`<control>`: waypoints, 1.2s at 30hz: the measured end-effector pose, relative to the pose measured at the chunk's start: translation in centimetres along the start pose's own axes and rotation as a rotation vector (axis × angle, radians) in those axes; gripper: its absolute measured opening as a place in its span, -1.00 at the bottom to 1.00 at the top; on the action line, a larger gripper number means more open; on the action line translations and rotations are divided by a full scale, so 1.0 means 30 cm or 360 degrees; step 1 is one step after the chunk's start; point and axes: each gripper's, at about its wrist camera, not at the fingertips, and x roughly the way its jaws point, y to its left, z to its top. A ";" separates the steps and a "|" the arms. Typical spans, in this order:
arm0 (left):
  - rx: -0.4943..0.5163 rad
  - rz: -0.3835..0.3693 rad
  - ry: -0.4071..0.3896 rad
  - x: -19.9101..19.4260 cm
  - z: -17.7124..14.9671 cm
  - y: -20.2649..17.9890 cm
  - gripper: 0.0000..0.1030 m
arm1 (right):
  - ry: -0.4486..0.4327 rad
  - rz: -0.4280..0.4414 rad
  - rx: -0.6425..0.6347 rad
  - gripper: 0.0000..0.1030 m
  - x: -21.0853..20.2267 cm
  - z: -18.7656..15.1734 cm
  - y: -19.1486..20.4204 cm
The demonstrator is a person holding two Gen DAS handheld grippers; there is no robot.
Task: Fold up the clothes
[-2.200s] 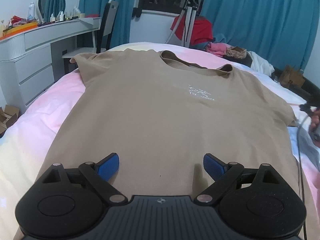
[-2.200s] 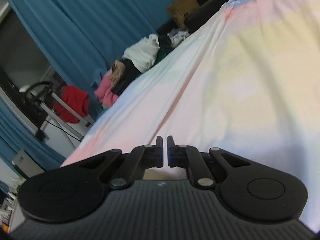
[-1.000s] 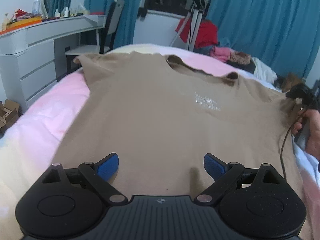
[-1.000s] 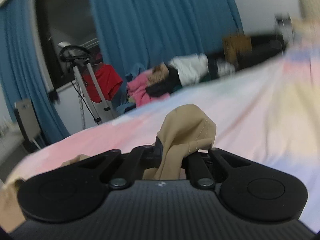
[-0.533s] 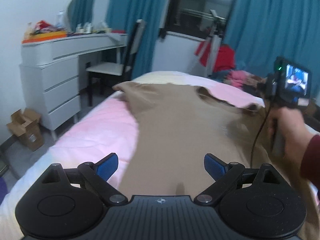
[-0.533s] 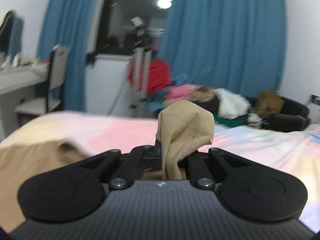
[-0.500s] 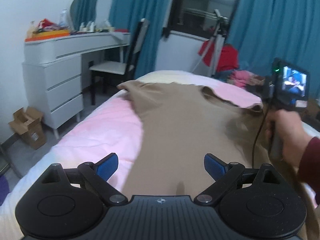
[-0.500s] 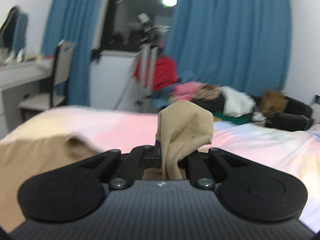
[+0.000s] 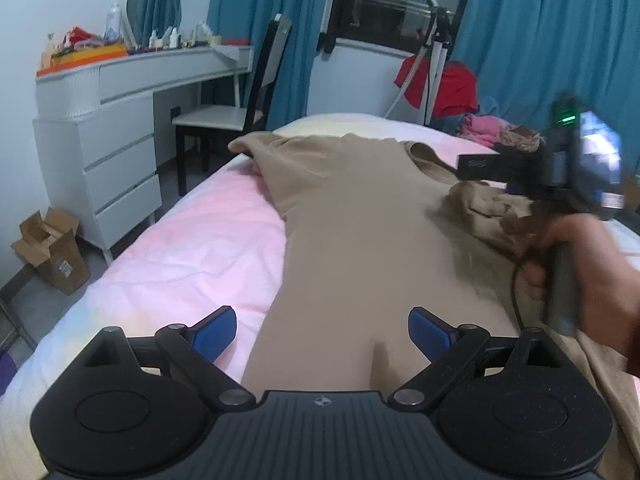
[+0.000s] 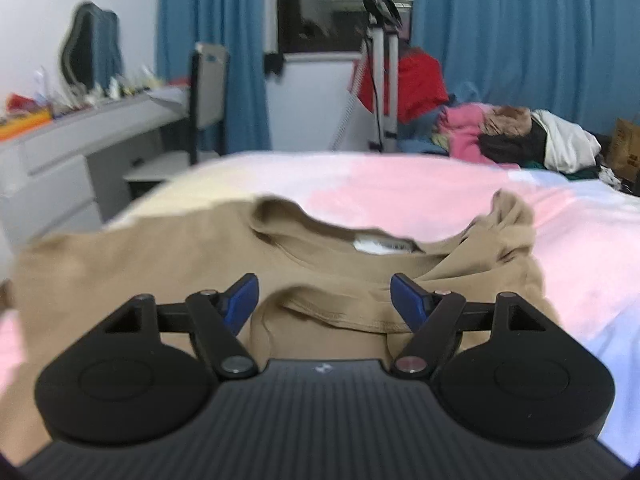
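A tan T-shirt (image 9: pixel 360 216) lies on the pastel bed cover (image 9: pixel 192 248), its right sleeve folded inward over the body. My left gripper (image 9: pixel 322 326) is open above the shirt's lower part, holding nothing. In the left wrist view the right gripper (image 9: pixel 520 168) hovers blurred over the folded sleeve, held by a hand (image 9: pixel 580 264). In the right wrist view the right gripper (image 10: pixel 324 296) is opening its jaws, and the released sleeve hem (image 10: pixel 332 312) lies loose below them, near the collar (image 10: pixel 360 240).
A white dresser (image 9: pixel 100 128) and a chair (image 9: pixel 240 112) stand left of the bed. A cardboard box (image 9: pixel 52 248) sits on the floor. Blue curtains (image 9: pixel 560 40), a stand (image 9: pixel 436 40) with a red garment and a clothes pile (image 10: pixel 520 136) lie beyond the bed.
The right gripper carried the sleeve across over the shirt, then went from shut on the cloth to wide apart, dropping it. My left gripper drifted slightly and stayed open.
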 end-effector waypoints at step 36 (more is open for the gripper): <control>0.0214 -0.0744 0.0336 -0.302 -0.273 -0.516 0.62 | -0.0367 -0.0325 0.0929 0.45 -1.188 -0.368 -0.671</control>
